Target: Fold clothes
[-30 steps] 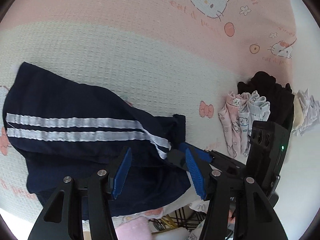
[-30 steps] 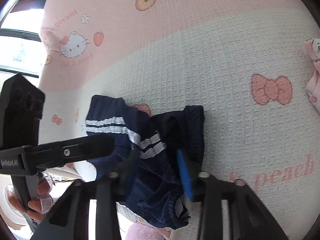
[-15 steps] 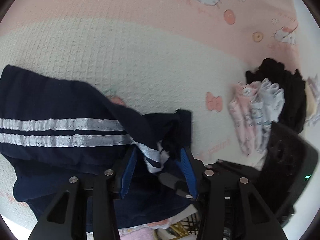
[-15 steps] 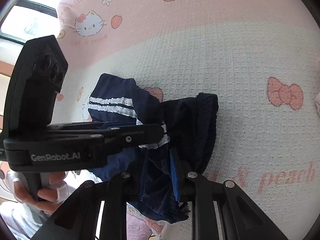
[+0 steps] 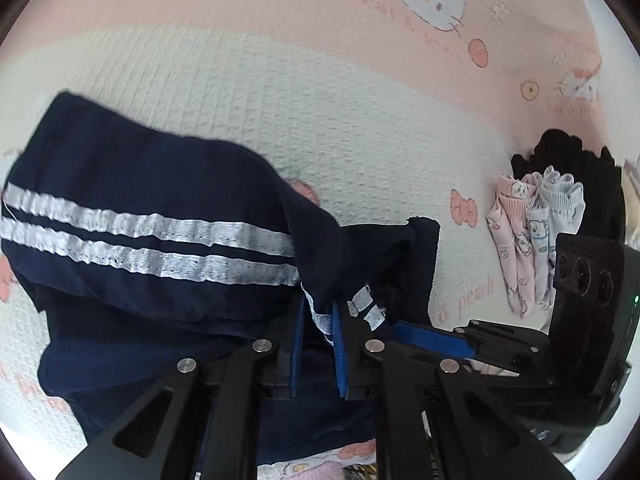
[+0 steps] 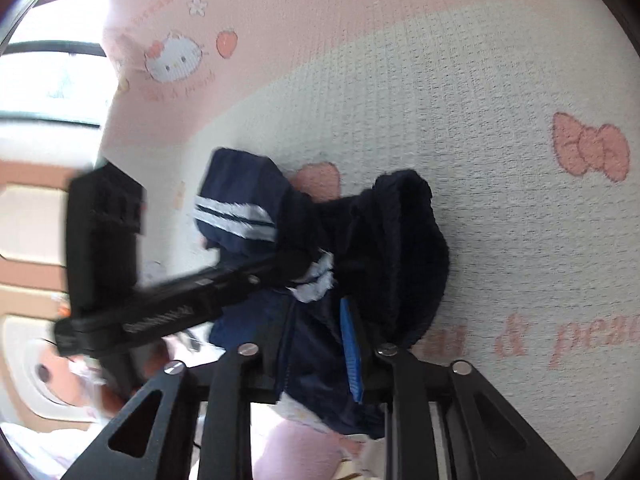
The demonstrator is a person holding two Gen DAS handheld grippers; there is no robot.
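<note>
A pair of navy shorts [image 5: 152, 200] with two white side stripes lies bunched on the pink and white Hello Kitty blanket [image 5: 320, 92]. My left gripper [image 5: 318, 316] is shut on the shorts at the striped hem. My right gripper [image 6: 320, 320] is shut on the navy fabric of the shorts [image 6: 384, 240] next to it. The right gripper shows in the left wrist view [image 5: 432, 338], and the left gripper crosses the right wrist view [image 6: 200, 300]. The fabric between both grippers is lifted and crumpled.
Folded pink and pale blue printed garments [image 5: 532, 236] and a black garment [image 5: 576, 176] lie at the right on the blanket. A pink fluffy item [image 6: 296, 452] sits at the near bed edge. A window [image 6: 52, 76] is at the far left.
Both grippers have closed from open onto the shorts' striped edge. The fabric has been drawn up and toward me, and the grippers have come close together.
</note>
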